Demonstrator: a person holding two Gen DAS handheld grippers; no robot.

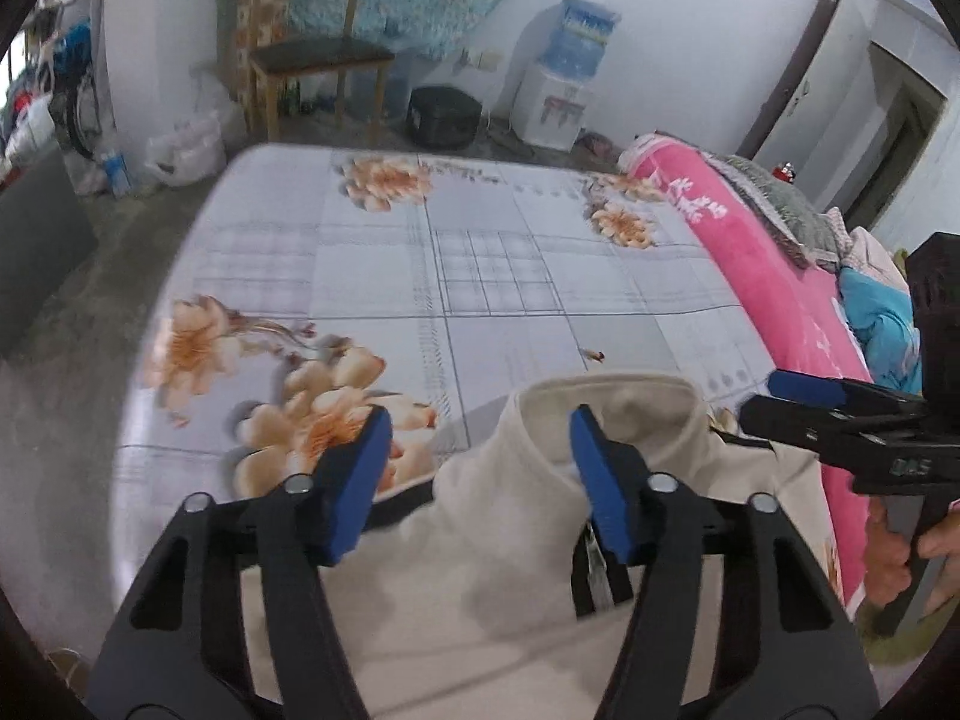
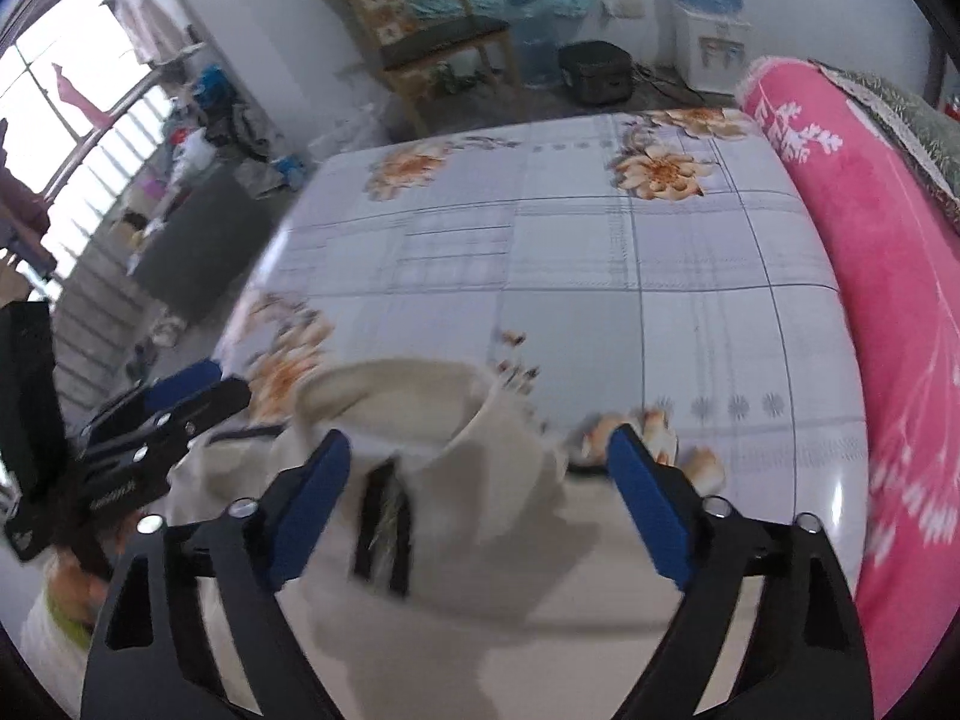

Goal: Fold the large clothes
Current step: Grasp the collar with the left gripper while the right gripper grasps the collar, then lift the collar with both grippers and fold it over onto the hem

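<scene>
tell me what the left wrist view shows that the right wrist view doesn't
Only the left wrist view shows the door, the blue cloth past the pink blanket, and the right claw from the side, its fingers nearly together. Only the right wrist view shows the window, the clutter beneath it, and the left claw from the side. Both show the cream garment with its collar lying on the floral sheet, the pink blanket, chair and water dispenser. Each camera's own claw looks open over the garment.
</scene>
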